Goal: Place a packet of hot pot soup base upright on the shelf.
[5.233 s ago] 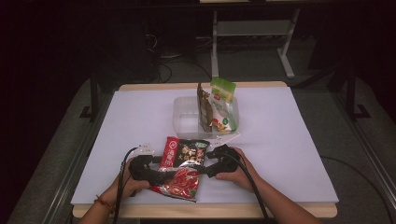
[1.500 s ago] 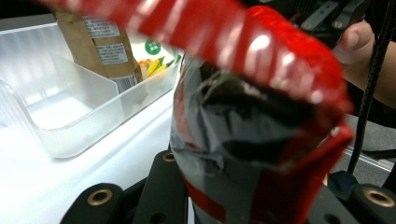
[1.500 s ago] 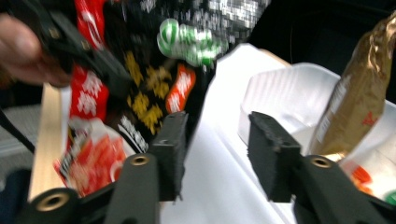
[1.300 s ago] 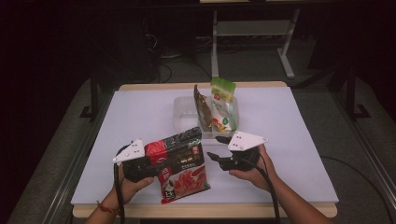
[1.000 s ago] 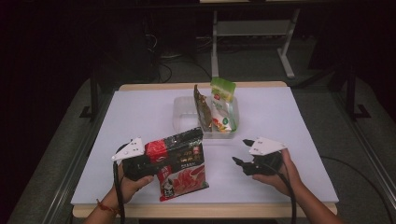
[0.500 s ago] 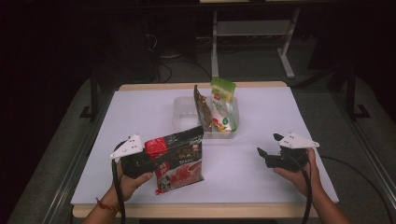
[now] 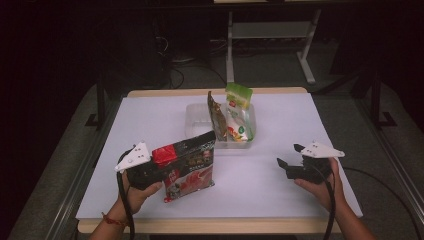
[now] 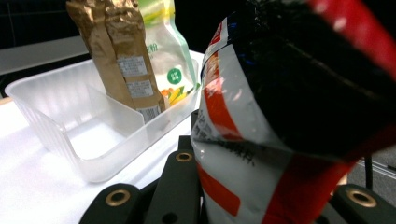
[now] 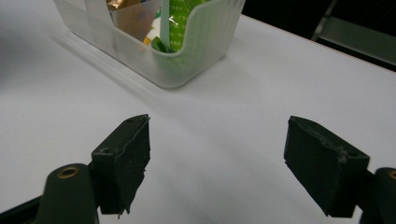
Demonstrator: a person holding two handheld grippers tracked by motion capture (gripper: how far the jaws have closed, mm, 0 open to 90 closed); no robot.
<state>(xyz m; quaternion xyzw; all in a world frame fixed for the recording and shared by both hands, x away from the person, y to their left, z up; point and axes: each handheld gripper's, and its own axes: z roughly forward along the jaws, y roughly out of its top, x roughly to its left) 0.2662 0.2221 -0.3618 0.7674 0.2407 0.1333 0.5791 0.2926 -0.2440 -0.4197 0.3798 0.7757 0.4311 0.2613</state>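
Red-and-black packet, high view: we see the snack packet (image 7: 187,166) pinched at its left edge by the left tool (image 7: 159,172), held upright off the white desk (image 7: 150,120) at about 7 o'clock of the desk top.
Left tool, high view: our left hand (image 7: 134,192) grips it near the desk's front edge; its jaws are pressed together on the packet.
Right tool, high view: the right tool (image 7: 287,162) sits at about 4 o'clock of the desk, jaws spread with nothing between them, well apart from the packet.
Clear tub, high view: the plastic tub (image 7: 197,120) stands at 12 o'clock from the packet, near the desk's middle, with a brown pouch (image 7: 216,115) and a green pouch (image 7: 239,107) standing in its right part.
Left gripper view: the packet (image 8: 280,116) bulges close over the jaws and hides where they meet; we see the tub (image 8: 70,121) at 10 o'clock with the brown pouch (image 8: 116,56) and green pouch (image 8: 168,51) upright at its far end.
Right gripper view: the right tool (image 9: 217,168) has its two black pads standing wide over bare desk (image 9: 261,84); the jaws have just been opening, nothing between them. The tub (image 9: 196,42) lies at 11 o'clock.
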